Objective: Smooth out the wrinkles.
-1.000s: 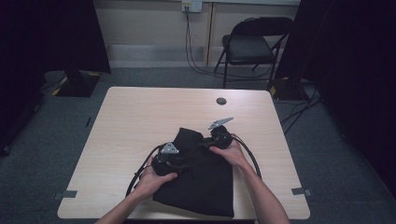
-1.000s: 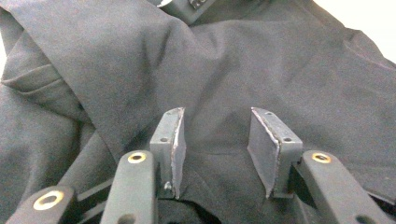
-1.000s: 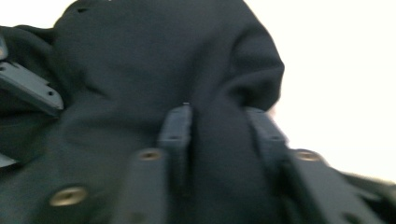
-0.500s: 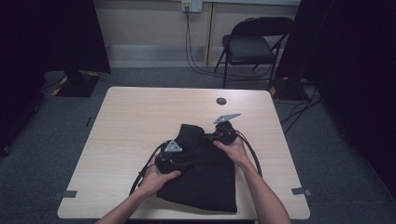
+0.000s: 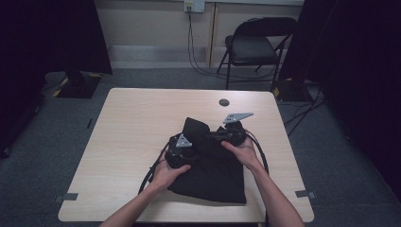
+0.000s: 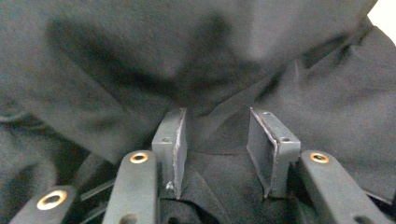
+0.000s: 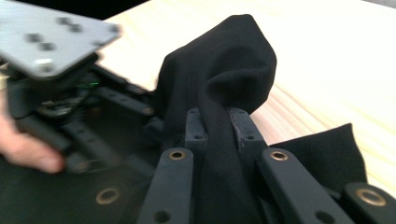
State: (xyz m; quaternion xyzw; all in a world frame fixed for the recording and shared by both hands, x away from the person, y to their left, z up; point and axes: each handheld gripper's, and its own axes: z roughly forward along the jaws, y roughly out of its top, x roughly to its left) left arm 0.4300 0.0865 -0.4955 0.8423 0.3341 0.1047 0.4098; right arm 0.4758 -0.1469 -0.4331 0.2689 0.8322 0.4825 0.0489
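A black garment point(image 5: 213, 170) lies on the near half of the light wooden table point(image 5: 132, 123), its long axis running from the near edge toward the chair point(image 5: 255, 47). The right gripper point(image 7: 219, 123), jaws just closing, pinches a raised fold. The left gripper point(image 6: 217, 149) stands half open, cloth loose between its pads.

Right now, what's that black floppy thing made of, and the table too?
The black cloth looks like soft matte woven fabric: it folds, droops and shows no shine. The table top looks like pale wood or a wood-look laminate, smooth with faint grain lines; which one I can't tell.
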